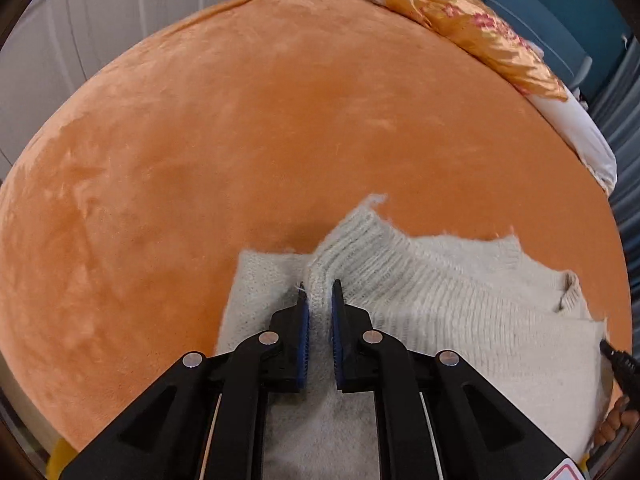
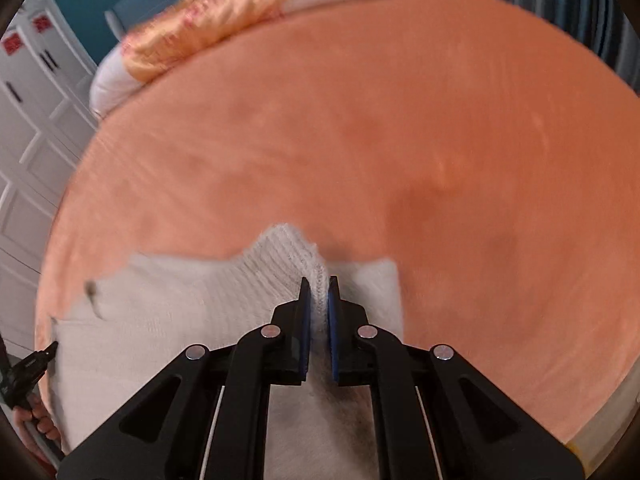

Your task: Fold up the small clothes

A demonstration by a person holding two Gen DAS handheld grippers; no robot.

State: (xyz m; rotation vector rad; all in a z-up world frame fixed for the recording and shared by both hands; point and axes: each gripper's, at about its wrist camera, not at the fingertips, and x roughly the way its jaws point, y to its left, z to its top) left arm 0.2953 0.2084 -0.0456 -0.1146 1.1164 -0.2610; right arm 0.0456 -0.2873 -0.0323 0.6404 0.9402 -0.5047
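Sweater [image 1: 460, 320] on bed [image 1: 240, 140] (pillows [image 1: 472, 20] behind).

Left gripper [image 1: 319, 304] and right gripper [image 2: 319, 300] alike — black angular linkage arms, round silver rivets at the joints. Finger pads [image 1: 305, 330] blue and ribbed — thin pale rods run beneath.

An orange velvety bedspread [image 1: 280, 128] is spread across most of both views, with brushed marks showing in its nap. Along its far edge a white pillow [image 1: 580, 136] is laid, partly covered by a shiny gold cloth with red flowers [image 1: 472, 28]. Beyond the bed, white panelled doors [image 2: 28, 120] with dark handles are seen on one side, and a teal wall [image 1: 560, 4] and striped curtain [image 2: 580, 4] behind.
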